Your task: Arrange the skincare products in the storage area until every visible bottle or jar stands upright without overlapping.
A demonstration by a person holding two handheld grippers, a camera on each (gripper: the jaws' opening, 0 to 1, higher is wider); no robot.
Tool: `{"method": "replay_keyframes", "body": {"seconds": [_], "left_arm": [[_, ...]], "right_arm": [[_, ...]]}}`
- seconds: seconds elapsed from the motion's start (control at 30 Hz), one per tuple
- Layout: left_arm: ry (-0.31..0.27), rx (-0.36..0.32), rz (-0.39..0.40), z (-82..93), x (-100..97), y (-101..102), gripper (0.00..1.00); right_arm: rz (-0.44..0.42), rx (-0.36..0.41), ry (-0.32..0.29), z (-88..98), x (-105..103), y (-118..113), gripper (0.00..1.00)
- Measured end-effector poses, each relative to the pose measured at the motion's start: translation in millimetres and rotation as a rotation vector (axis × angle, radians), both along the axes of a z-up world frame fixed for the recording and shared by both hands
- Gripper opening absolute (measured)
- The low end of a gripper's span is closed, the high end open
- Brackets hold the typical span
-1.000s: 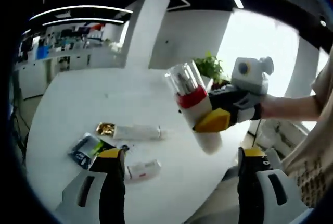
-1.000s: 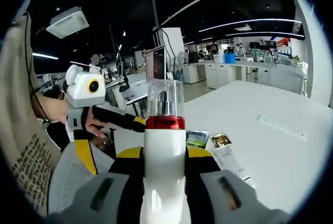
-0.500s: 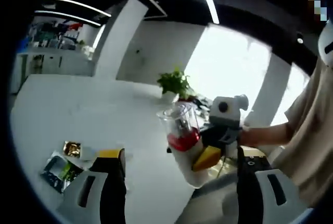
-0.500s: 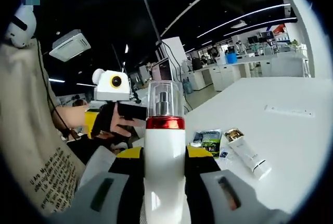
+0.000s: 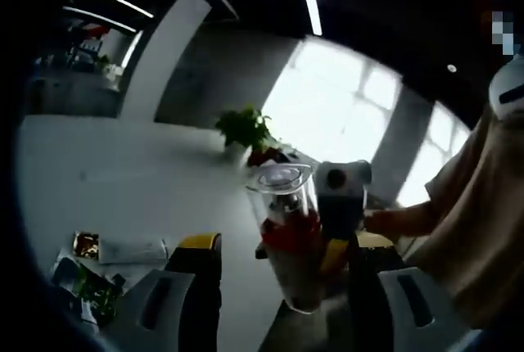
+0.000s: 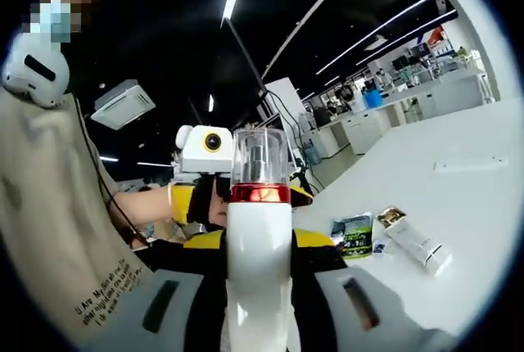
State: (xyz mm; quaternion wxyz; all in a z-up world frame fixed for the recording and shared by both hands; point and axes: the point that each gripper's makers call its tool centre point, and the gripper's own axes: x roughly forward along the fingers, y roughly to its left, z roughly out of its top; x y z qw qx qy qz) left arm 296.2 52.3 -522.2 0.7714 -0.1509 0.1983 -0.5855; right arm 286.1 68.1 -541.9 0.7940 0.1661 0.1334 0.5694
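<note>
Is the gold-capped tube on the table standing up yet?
No, lying flat. The tube rests on its side on the table beside the sachets; the right gripper holds the pump bottle.

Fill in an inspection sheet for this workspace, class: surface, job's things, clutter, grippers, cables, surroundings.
Surface: white table, mostly bare.
Job's things: white bottle with red band and clear cap, held upright off the table; white tube with gold cap lying flat.
Clutter: green sachet lying beside the tube.
Grippers: right gripper shut on the bottle; left gripper open, empty, close to the bottle.
Cables: dark cable hanging near the pillar, blurred.
Surroundings: office with ceiling lights, potted plant, bright window.
</note>
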Motion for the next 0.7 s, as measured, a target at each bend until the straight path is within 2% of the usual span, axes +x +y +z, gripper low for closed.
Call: {"method": "replay_keyframes", "body": {"seconds": [0.13, 0.3, 0.5, 0.7], "left_arm": [[0.013, -0.036, -0.009, 8.0, -1.4, -2.9, 0.55], [0.011, -0.047, -0.053, 11.9, -8.8, -7.9, 0.41], [0.012, -0.069, -0.093, 18.8, -17.0, -10.2, 0.34], [-0.016, -0.052, -0.092, 21.0, -16.1, -13.1, 0.30]], "right_arm": [[0.020, 0.029, 0.007, 6.6, -4.6, 1.7, 0.28], [0.060, 0.060, 0.010, 13.6, -13.7, 4.9, 0.28], [0.090, 0.064, -0.002, 18.0, -19.3, 7.3, 0.28], [0.069, 0.058, -0.008, 18.4, -15.8, 5.8, 0.29]]}}
